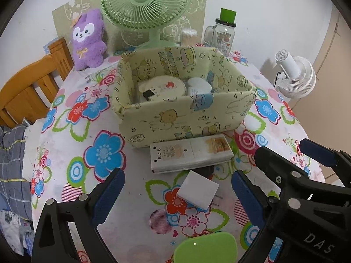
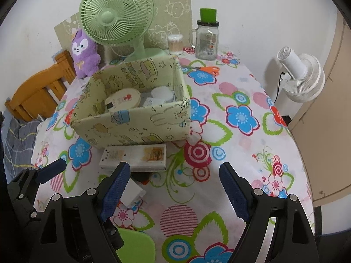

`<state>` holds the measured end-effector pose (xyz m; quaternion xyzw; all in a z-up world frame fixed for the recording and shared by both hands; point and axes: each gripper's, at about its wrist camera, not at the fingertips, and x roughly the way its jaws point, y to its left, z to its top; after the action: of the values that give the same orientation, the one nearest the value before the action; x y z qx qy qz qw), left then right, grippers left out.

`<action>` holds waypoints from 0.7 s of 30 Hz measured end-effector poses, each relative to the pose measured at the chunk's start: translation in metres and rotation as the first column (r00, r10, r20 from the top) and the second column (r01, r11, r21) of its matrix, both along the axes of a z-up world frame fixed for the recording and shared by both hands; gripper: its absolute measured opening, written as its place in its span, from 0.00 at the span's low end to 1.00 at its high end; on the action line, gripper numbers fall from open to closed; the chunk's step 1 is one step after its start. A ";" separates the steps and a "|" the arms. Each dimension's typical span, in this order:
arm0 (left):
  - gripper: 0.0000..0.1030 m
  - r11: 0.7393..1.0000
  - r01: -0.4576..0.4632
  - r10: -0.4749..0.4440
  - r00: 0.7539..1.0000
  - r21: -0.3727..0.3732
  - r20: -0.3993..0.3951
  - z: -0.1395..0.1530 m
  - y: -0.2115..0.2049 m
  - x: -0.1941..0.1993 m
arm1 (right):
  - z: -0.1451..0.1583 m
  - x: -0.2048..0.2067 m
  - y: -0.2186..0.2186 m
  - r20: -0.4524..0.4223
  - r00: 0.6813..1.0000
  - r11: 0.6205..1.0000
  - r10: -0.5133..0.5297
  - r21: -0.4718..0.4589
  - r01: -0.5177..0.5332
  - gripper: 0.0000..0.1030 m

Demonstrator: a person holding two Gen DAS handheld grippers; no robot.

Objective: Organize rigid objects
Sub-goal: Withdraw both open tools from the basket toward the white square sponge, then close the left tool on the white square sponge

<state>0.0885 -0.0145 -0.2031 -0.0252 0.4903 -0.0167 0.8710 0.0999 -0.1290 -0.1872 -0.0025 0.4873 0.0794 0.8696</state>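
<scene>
A pale yellow fabric storage box stands mid-table and holds a round cream tin and a white jar. A white flat box lies against its front. A white plug adapter lies nearer, between my left gripper's fingers. A green case lies at the near edge. My left gripper is open and empty. My right gripper is open and empty, to the right of the left one.
A floral tablecloth covers the table. At the back stand a green fan, a purple plush, a glass jar with green cap, cotton swabs and orange scissors. A white fan and a wooden chair flank the table.
</scene>
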 end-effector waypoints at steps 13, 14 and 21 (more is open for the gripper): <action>0.96 1.000 0.017 -0.017 0.999 -0.011 -0.031 -0.029 -0.004 0.003 | -0.028 0.003 -0.003 -0.024 1.000 1.000 0.009 -0.013 -0.010 0.83; 0.96 1.000 0.018 -0.018 0.999 -0.014 -0.035 -0.031 -0.005 0.003 | -0.030 0.003 -0.003 -0.026 1.000 1.000 0.010 -0.014 -0.011 0.83; 0.96 1.000 0.018 -0.018 0.999 -0.008 -0.047 -0.047 -0.010 0.007 | -0.046 0.006 -0.008 -0.049 0.999 1.000 0.008 -0.012 -0.009 0.83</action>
<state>0.0958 -0.0241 -0.2499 -0.0246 0.5110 -0.0259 0.8589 0.1060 -0.1366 -0.2331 -0.0080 0.5089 0.0801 0.8570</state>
